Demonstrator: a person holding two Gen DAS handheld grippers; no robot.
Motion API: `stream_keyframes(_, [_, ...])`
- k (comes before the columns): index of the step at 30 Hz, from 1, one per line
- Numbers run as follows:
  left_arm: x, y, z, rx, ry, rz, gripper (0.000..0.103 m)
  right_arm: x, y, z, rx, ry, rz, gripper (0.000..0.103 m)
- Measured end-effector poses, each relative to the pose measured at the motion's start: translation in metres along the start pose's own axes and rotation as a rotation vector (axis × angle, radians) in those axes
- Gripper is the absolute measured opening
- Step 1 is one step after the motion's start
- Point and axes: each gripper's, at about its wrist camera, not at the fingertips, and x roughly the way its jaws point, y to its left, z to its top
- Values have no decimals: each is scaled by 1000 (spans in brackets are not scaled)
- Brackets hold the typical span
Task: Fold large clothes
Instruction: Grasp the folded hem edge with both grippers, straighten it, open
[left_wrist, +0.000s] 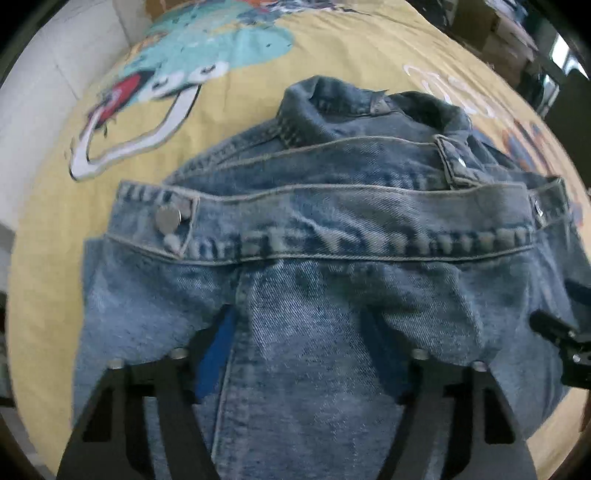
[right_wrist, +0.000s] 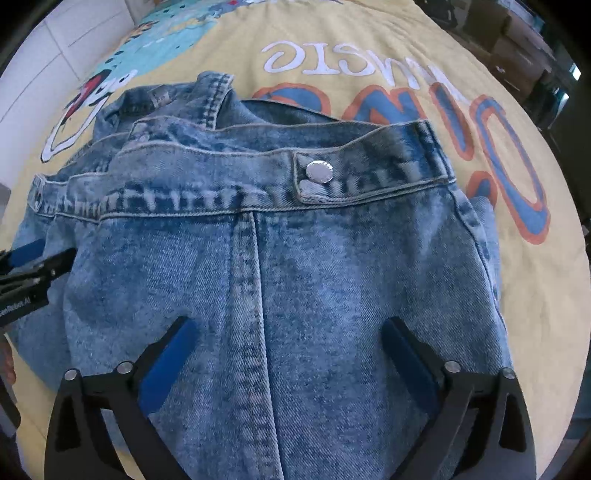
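Faded blue denim jacket folded on yellow cartoon-print sheet, hem band with silver metal snap button on top, left hand-held gripper open over denim, right hand-held gripper open over denim nearer the button.

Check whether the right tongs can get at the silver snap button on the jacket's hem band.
Probably yes. The right tongs are open over the denim jacket, and the snap button lies uncovered straight ahead, with only flat denim between.
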Motion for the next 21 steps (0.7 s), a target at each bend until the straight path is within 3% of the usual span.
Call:
stream_keyframes(1, [-1, -3, 0, 20, -11, 39, 35, 1, 3, 1, -7, -2, -1, 89])
stream_keyframes(2, [-1, -3, 1, 26, -21, 44, 25, -1, 5, 0, -17, -8, 5, 81])
stream_keyframes(4, [0, 0, 4, 11, -26, 55, 10, -3, 11, 1, -35, -15, -18, 76])
stream_keyframes(5, [0, 2, 5, 5, -31, 56, 7, -3, 13, 2, -47, -20, -18, 66])
stream_keyframes(6, [1, 4, 7, 0, -34, 51, 6, -5, 12, 3, -49, -36, -34, 45])
stream_keyframes(7, [2, 5, 9, 0, -32, 47, 6, -6, 11, 4, -52, -49, -64, 41])
stream_keyframes(10, [4, 5, 17, 20, -45, 64, 4, -2, 3, 9, -19, -50, -29, 34])
stream_keyframes(11, [4, 7, 20, 17, -53, 68, 4, -2, 0, 11, -10, -54, -25, 27])
stream_keyframes(12, [4, 8, 23, 8, -54, 68, 4, -4, -5, 18, 10, -66, -32, 7])
stream_keyframes(16, [4, 8, 18, 5, -64, 78, 4, 3, -24, 32, 113, -26, 40, 6])
stream_keyframes(19, [-1, 3, 10, 51, -97, 110, 8, -3, -25, 27, 112, -39, 55, 7])
stream_keyframes(21, [-7, 6, 7, 45, -108, 93, 8, -14, -32, 19, 124, -60, 82, 9])
